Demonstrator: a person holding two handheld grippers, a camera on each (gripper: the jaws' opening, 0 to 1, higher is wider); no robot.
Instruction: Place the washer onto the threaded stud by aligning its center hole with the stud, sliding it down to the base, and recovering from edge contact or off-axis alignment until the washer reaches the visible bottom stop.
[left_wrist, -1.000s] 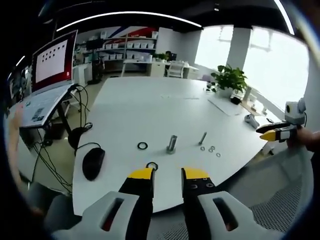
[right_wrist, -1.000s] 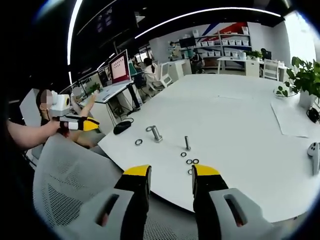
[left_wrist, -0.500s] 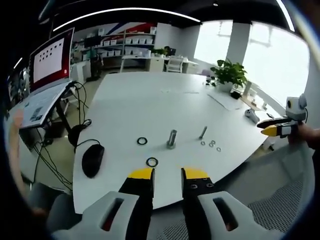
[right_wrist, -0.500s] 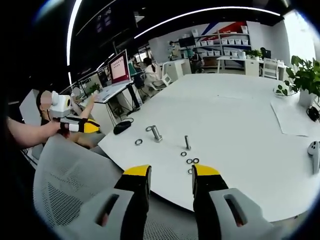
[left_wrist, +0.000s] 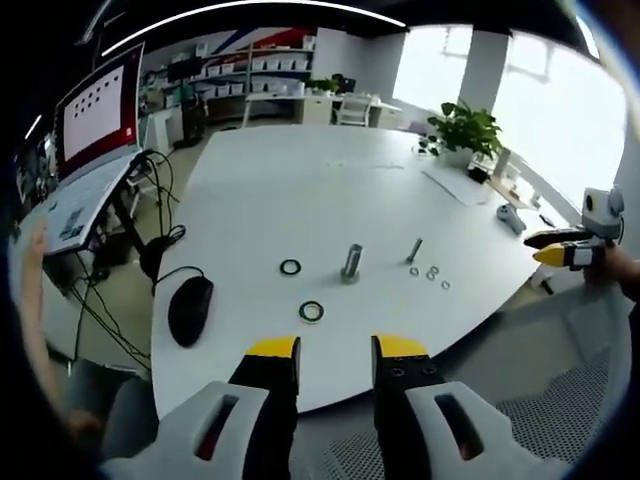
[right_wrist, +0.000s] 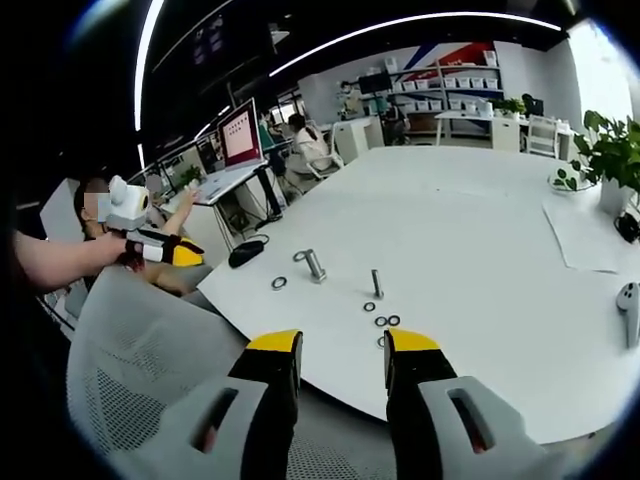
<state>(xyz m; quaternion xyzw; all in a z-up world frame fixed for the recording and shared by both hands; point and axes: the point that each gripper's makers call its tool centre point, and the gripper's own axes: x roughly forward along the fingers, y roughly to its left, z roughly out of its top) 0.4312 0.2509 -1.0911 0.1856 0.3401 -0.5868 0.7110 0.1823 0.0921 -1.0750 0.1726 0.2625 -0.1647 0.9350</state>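
Observation:
On the white table (left_wrist: 300, 190) a thick threaded stud (left_wrist: 351, 262) stands upright, with a thin bolt (left_wrist: 414, 250) to its right. One dark washer (left_wrist: 311, 312) lies nearest the front edge, another (left_wrist: 290, 267) left of the stud. My left gripper (left_wrist: 336, 350) is open and holds nothing, short of the table edge. My right gripper (right_wrist: 342, 345) is open too, off the table's near edge. From its side I see the stud (right_wrist: 315, 266), the bolt (right_wrist: 377, 284) and a dark washer (right_wrist: 278, 283). Each gripper appears in the other's view, the right one (left_wrist: 565, 252) and the left one (right_wrist: 160, 249).
Several small washers (left_wrist: 432, 273) lie by the thin bolt, also seen from the right (right_wrist: 387, 321). A black mouse (left_wrist: 190, 310) with its cable sits at the table's left. A laptop (left_wrist: 95, 130) stands beyond. A mesh chair back (right_wrist: 140, 370) is below the right gripper. A potted plant (left_wrist: 465, 130) stands far off.
The left gripper has drawn back from the table, so the near washer now lies farther beyond its jaw tips. The right gripper's view has hardly moved.

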